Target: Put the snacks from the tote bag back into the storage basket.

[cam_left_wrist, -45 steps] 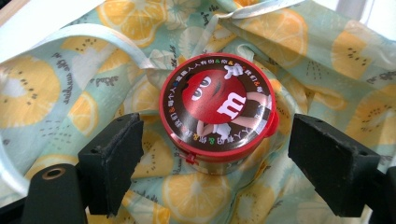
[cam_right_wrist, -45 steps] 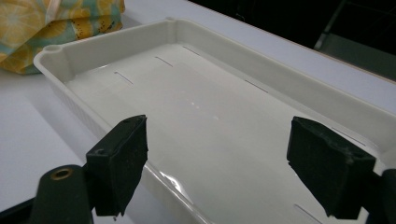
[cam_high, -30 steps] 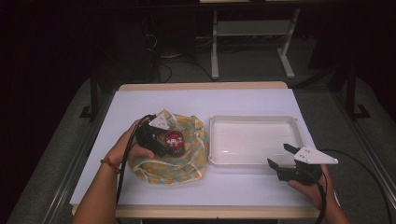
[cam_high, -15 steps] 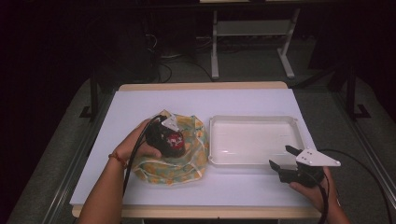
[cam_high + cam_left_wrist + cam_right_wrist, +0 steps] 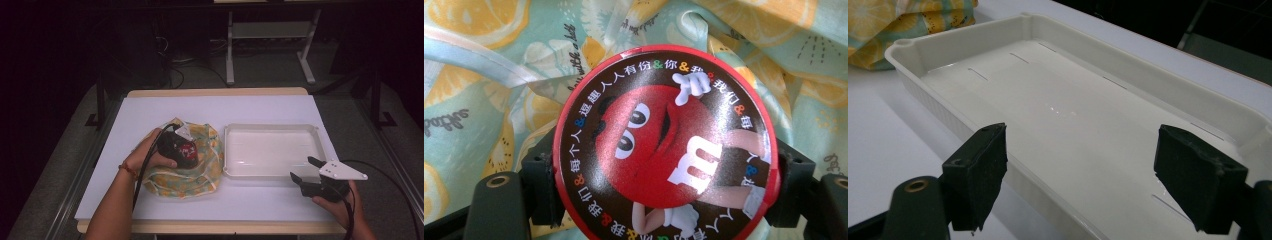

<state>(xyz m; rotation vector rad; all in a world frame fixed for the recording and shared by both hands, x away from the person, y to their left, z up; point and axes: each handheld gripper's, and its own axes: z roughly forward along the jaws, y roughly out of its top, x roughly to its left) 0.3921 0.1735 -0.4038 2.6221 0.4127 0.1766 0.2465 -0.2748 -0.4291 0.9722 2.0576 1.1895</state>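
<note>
A round red-and-brown candy tin [image 5: 664, 142] with a red cartoon face on its lid sits between the black jaws of my left gripper [image 5: 664, 185], which is shut on its sides. Under it lies a crumpled lemon-print cloth [image 5: 484, 60]. From above, the left gripper [image 5: 182, 150] holds the tin [image 5: 187, 149] over the cloth [image 5: 200, 172] at the table's left centre. My right gripper [image 5: 305, 175] stands open at the front right corner of the white tray [image 5: 272, 129], nothing between its jaws. In the right gripper view, the right gripper [image 5: 1098, 175] spans the tray's [image 5: 1088, 115] near rim.
The tray holds nothing and lies right of the cloth [image 5: 908, 25] on the white table top [image 5: 150, 112]. A metal stand [image 5: 267, 35] and cables are on the dark floor beyond the table. Black cables trail from both grippers toward the front edge.
The left gripper with the tin has shifted a little to the right and forward over the cloth. The right gripper has barely moved.
</note>
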